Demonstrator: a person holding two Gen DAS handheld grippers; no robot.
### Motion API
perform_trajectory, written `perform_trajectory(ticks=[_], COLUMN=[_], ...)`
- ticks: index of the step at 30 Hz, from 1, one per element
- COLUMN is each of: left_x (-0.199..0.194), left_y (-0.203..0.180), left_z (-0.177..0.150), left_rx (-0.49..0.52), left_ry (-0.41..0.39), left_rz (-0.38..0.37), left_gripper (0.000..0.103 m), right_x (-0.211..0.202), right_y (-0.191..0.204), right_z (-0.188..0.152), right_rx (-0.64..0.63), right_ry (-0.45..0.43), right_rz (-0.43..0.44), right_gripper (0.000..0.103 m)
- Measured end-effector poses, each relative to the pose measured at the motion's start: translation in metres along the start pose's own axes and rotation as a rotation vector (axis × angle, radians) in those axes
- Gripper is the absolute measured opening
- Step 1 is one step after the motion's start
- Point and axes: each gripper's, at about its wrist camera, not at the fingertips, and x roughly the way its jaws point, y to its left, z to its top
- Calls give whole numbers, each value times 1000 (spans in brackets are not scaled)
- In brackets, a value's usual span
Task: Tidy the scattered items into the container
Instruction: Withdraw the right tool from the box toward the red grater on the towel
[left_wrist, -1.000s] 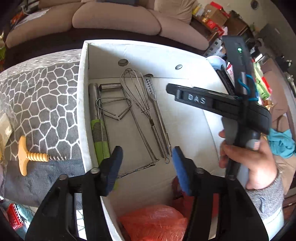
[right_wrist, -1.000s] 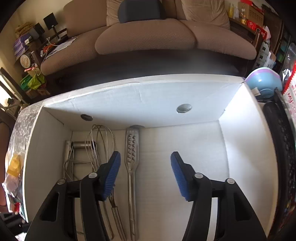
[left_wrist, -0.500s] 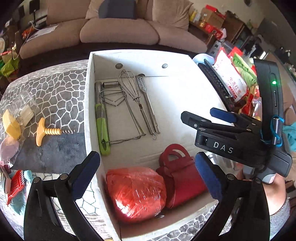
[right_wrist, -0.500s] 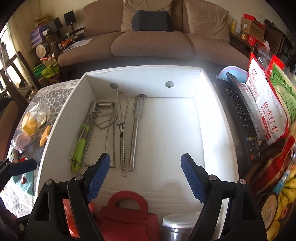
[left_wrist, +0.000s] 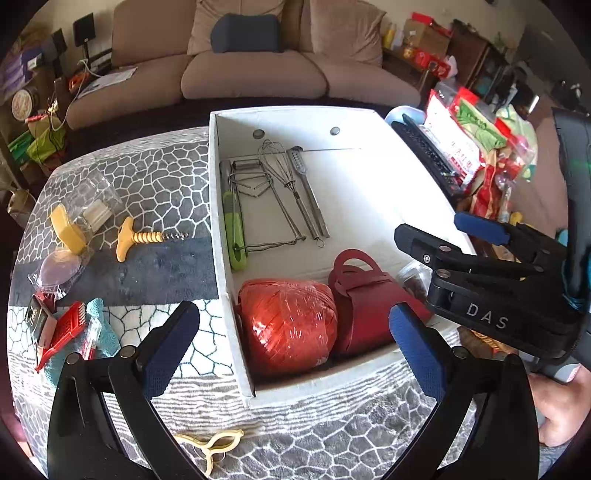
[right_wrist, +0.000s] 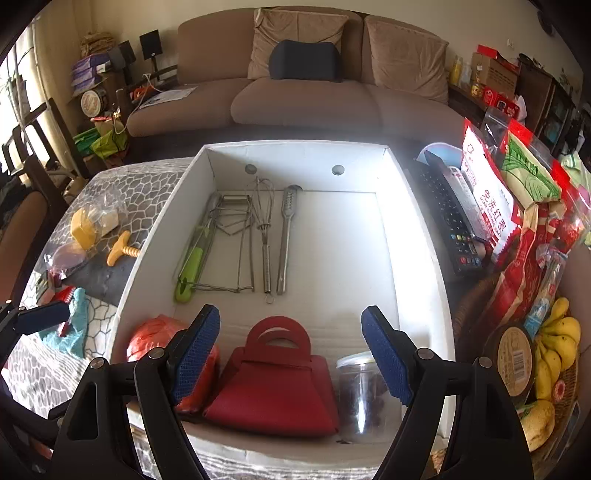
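Observation:
A white box (left_wrist: 216, 206) (right_wrist: 155, 236) holds metal utensils (left_wrist: 288, 195), a green-handled tool (left_wrist: 234, 236), an orange-red ball (left_wrist: 288, 325), a red bag (right_wrist: 273, 384) and a clear jar (right_wrist: 364, 387). Left of the box lie a yellow corkscrew (left_wrist: 147, 238), a yellow block in clear wrap (left_wrist: 68, 229), a red comb-like piece (left_wrist: 62, 332) and a teal cloth (left_wrist: 98, 332). A yellow clip (left_wrist: 210, 443) lies near the front edge. My left gripper (left_wrist: 291, 343) is open and empty above the box's near end. My right gripper (right_wrist: 290, 354) is open and empty over the red bag; it also shows in the left wrist view (left_wrist: 491, 273).
The table has a grey and white patterned cloth (left_wrist: 147, 177). Right of the box are a black remote (right_wrist: 447, 218), snack bags (right_wrist: 495, 199), bananas (right_wrist: 554, 350) and a blue bowl (right_wrist: 443, 153). A brown sofa (right_wrist: 303, 96) stands behind the table.
Both grippers have pulled back and up from inside the box and opened wider. The near end of the box and the items on the table have come into view.

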Motion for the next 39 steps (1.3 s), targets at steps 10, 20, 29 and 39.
perform_trajectory(ticks=[10, 20, 29, 39], left_x=[-49, -103, -140, -152], left_y=[-9, -8, 7, 69], left_z=[-36, -79, -117, -157], left_rx=[4, 34, 27, -64], left_ry=[-46, -95, -120, -128], left_rz=[37, 114, 125, 163], left_gripper=[103, 103, 103, 103], right_x=[-58, -115, -152, -163], right_y=[9, 31, 72, 119], right_z=[-31, -67, -97, -123], right_rx=[20, 32, 11, -14], right_ry=[-47, -82, -104, -130], right_rz=[4, 31, 87, 124], right_gripper=[82, 83, 84, 103])
